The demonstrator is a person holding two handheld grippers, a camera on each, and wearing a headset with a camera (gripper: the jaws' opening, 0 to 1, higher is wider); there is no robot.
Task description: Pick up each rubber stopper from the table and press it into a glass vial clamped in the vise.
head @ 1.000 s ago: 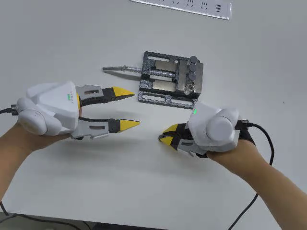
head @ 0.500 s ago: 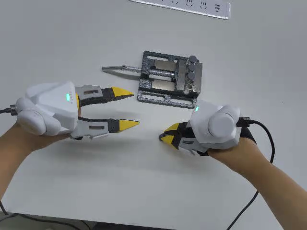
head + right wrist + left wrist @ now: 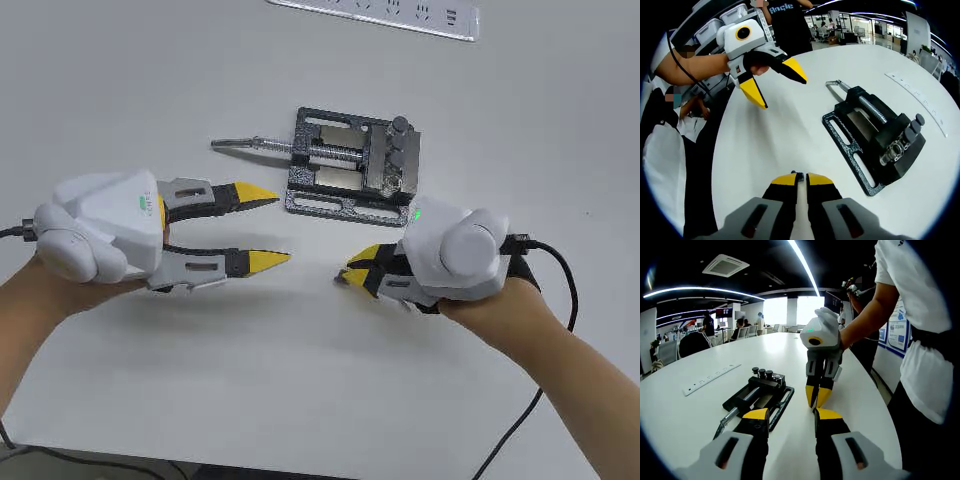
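Note:
A black vise (image 3: 340, 190) (image 3: 860, 145) (image 3: 757, 395) stands on the white table, clamping a row of glass vials. Three vials wear dark rubber stoppers (image 3: 400, 142) (image 3: 912, 128); the nearest vial (image 3: 393, 183) (image 3: 891, 148) is open and clear. My right gripper (image 3: 347, 277) (image 3: 798, 178) (image 3: 816, 401) hovers just in front of the vise, shut on a small dark stopper (image 3: 798, 174) that peeks out between its yellow tips. To the left, level with it, my left gripper (image 3: 280, 229) (image 3: 790, 415) is open and holds nothing.
The vise's screw handle (image 3: 240, 145) sticks out to the left. A white power strip (image 3: 380, 12) (image 3: 917, 95) lies along the table's far edge. Bare white table surrounds the vise. A cable (image 3: 545, 340) trails from the right gripper. People stand in the room beyond.
The right gripper has lifted slightly and drifted a little toward the vise, still shut. The left gripper has stayed where it was.

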